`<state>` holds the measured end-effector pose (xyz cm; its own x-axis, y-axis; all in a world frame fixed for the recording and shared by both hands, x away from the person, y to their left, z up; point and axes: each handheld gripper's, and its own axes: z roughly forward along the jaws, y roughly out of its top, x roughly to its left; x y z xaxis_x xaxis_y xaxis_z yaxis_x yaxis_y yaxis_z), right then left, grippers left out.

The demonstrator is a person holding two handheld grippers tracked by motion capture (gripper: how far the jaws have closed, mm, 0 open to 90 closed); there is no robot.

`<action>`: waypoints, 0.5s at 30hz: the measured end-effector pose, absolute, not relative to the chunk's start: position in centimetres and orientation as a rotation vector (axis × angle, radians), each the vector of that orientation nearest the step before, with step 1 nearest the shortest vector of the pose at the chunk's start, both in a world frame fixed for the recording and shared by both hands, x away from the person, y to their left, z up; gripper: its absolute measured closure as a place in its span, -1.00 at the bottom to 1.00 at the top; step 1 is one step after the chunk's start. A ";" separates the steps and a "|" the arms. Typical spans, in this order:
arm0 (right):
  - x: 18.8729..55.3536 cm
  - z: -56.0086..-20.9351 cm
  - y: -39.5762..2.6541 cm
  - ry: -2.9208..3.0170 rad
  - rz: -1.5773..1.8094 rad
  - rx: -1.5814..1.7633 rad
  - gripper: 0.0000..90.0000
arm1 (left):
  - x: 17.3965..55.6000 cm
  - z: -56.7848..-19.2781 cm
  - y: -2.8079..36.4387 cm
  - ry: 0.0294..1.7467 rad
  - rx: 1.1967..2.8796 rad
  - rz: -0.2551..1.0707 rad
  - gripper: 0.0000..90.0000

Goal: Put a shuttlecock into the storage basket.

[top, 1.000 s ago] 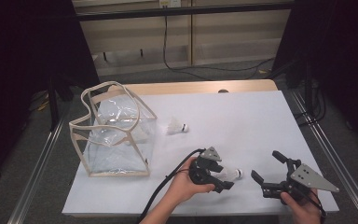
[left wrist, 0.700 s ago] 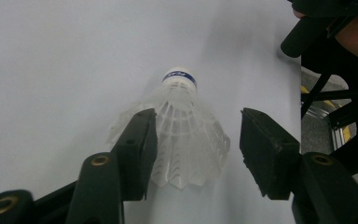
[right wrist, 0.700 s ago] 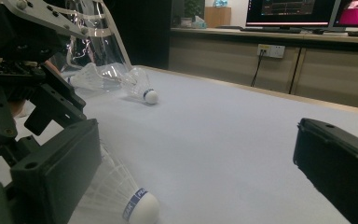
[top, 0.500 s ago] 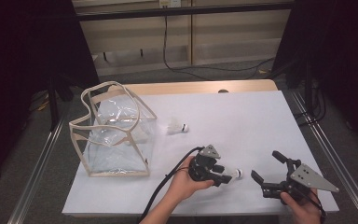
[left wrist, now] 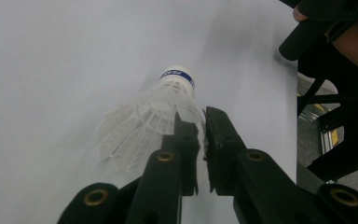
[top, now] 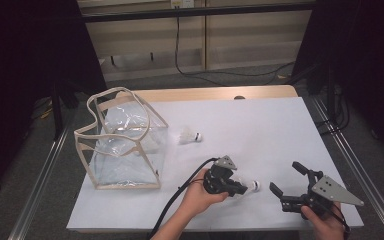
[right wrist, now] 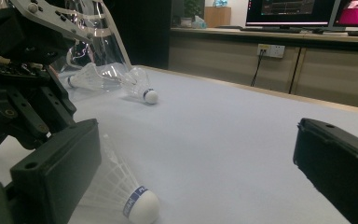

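Note:
Near the front edge of the white table (top: pixel 260 125) a white shuttlecock (top: pixel 252 186) lies on its side. My left gripper (top: pixel 240 187) has just been closing its jaws, and they now pinch the rim of the feather skirt; in the left gripper view the shuttlecock (left wrist: pixel 168 93) points its cork away, with my left gripper (left wrist: pixel 201 116) nearly fully shut. My right gripper (top: pixel 285 176) stands open a short way to the right, holding nothing. In the right gripper view the held shuttlecock (right wrist: pixel 135 200) lies beside the left jaw of my right gripper (right wrist: pixel 196 154).
A second shuttlecock (top: pixel 190 136) lies mid-table, beside a clear plastic bag with beige trim (top: pixel 122 140), which stands open at the left. In the right gripper view that shuttlecock (right wrist: pixel 142 86) sits by the bag (right wrist: pixel 98 46). Metal rails run along both table sides.
My left gripper's jaws have drawn together onto the shuttlecock's feathers. Both hands have stayed where they were.

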<state>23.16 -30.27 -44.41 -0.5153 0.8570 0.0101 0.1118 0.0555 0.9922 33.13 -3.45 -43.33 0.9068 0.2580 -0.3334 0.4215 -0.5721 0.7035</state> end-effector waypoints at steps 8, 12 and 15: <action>23.1 -44.4 -30.3 1.709 1.515 0.975 -0.99 | 33.3 -43.3 -3.3 0.495 2.184 -0.275 0.85; 23.1 -44.4 -30.3 1.710 1.515 0.973 -0.99 | 33.2 -43.8 -3.9 0.496 2.181 -0.273 0.59; 23.1 -44.4 -30.3 1.709 1.514 0.973 -0.99 | 33.1 -44.1 -4.3 0.486 2.185 -0.292 0.70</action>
